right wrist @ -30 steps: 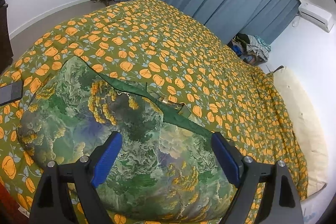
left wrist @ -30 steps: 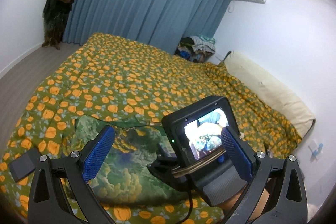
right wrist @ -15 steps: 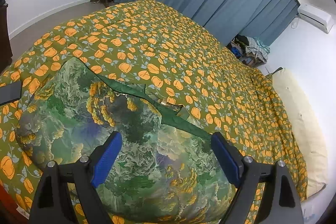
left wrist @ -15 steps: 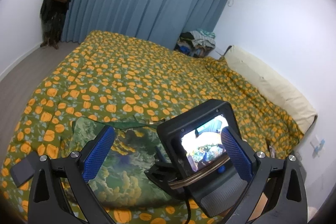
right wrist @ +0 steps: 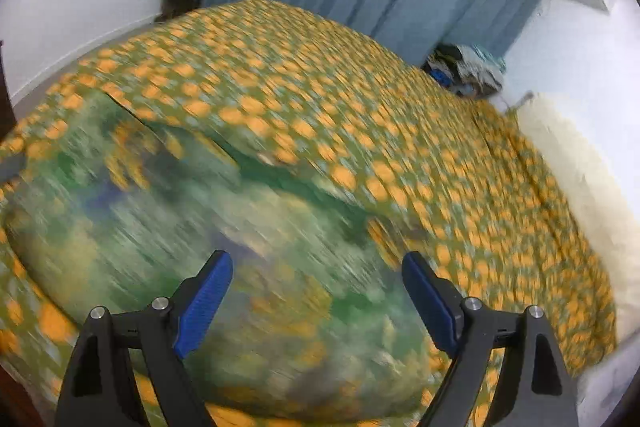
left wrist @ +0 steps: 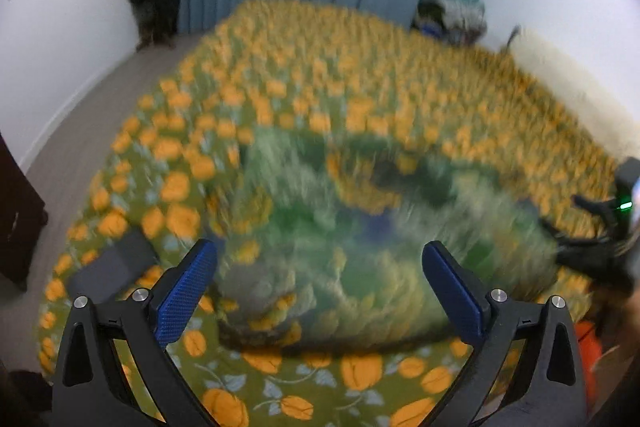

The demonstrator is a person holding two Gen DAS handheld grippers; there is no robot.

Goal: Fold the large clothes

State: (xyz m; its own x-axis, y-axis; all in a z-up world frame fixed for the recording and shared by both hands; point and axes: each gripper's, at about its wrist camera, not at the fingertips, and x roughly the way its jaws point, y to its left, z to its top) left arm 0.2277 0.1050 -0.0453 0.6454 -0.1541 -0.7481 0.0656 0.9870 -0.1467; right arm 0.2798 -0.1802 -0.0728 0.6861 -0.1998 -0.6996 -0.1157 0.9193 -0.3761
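left wrist view, badly blurred: green printed garment [left wrist: 340, 251] lying bunched on the bed [left wrist: 360, 87] near its foot edge, spread flat enough to fold. left tongs [left wrist: 320, 291] spread wide, empty, above its near edge. right wrist view: right tongs [right wrist: 316, 299] likewise spread, gripping nothing, over the same cloth, probably lining up for a two-handed pick.

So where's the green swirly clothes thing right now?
The green patterned garment lies on the orange-flowered bedspread near the bed's front edge, just ahead of both grippers' open fingers. In the left wrist view a dark flat object lies to its left.
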